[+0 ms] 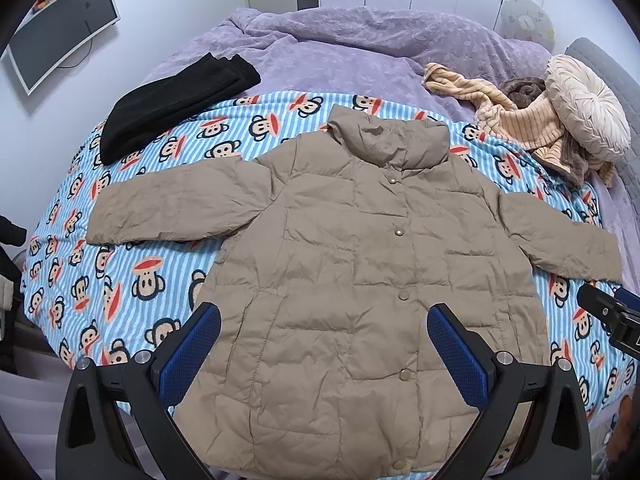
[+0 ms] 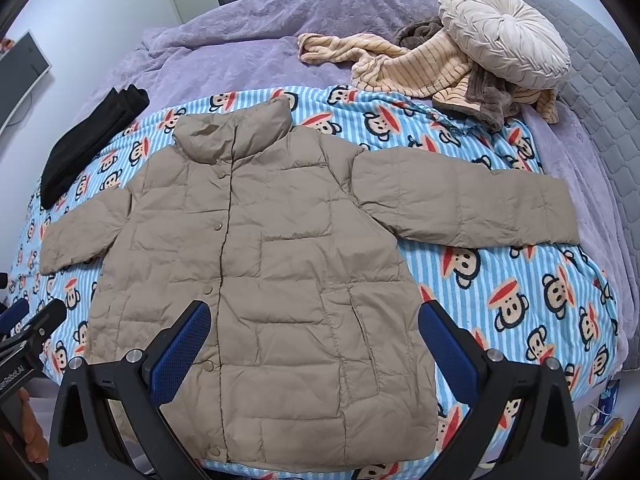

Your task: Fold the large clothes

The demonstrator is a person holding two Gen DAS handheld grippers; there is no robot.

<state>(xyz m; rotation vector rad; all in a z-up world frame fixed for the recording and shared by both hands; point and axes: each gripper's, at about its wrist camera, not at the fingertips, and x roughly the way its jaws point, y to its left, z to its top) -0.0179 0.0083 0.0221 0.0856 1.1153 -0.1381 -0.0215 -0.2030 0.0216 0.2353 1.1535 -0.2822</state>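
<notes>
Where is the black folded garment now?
The black folded garment lies at the far left in both views, beyond the jacket's left sleeve, partly on the purple blanket.

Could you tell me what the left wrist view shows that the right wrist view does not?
Only the left wrist view shows the whole wall screen with ornaments on top. Only the right shows the grey quilted headboard broadly. Both share the beige puffer jacket lying flat, buttoned, sleeves spread, plus the black garment, and each gripper open.
</notes>
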